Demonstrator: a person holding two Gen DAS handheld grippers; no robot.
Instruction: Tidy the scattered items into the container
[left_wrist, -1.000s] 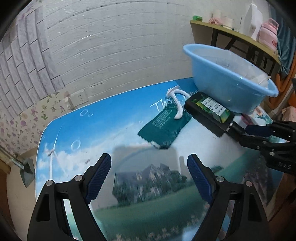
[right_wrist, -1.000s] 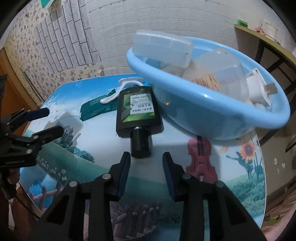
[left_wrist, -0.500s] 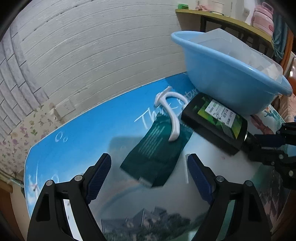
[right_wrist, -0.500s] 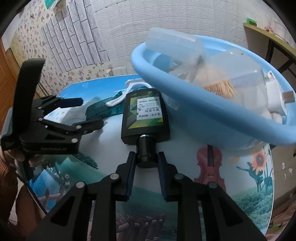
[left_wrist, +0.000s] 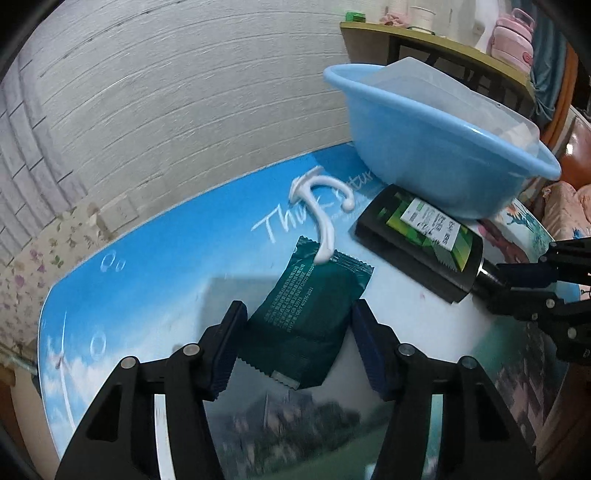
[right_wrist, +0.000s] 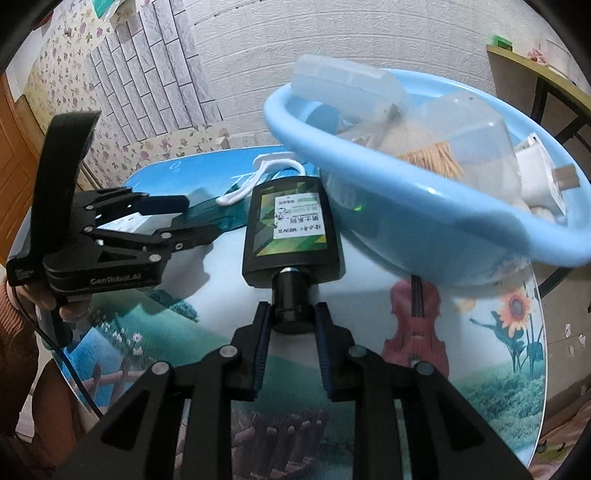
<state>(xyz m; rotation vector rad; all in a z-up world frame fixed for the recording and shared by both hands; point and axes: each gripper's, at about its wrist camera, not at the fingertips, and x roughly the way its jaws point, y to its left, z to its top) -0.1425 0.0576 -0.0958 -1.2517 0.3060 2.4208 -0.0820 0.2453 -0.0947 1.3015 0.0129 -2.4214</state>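
A dark green sachet (left_wrist: 306, 325) lies flat on the printed table, between the fingers of my left gripper (left_wrist: 297, 332), which is open around it. A white plastic hook (left_wrist: 321, 214) rests on the sachet's far end. A black bottle with a green label (right_wrist: 290, 229) lies beside the blue basin (right_wrist: 424, 221). My right gripper (right_wrist: 293, 321) is shut on the bottle's black cap (right_wrist: 291, 299). The bottle (left_wrist: 421, 236) and the basin (left_wrist: 436, 147) also show in the left wrist view. The basin holds clear plastic boxes and a white plug.
The round table (right_wrist: 498, 369) has a printed landscape top and stands against a white brick wall. A wooden shelf (left_wrist: 443, 40) with a pink bottle stands behind the basin. The table edge drops off at the right.
My left gripper moved forward and narrowed around the green sachet. My right gripper moved forward and closed on the bottle's cap.
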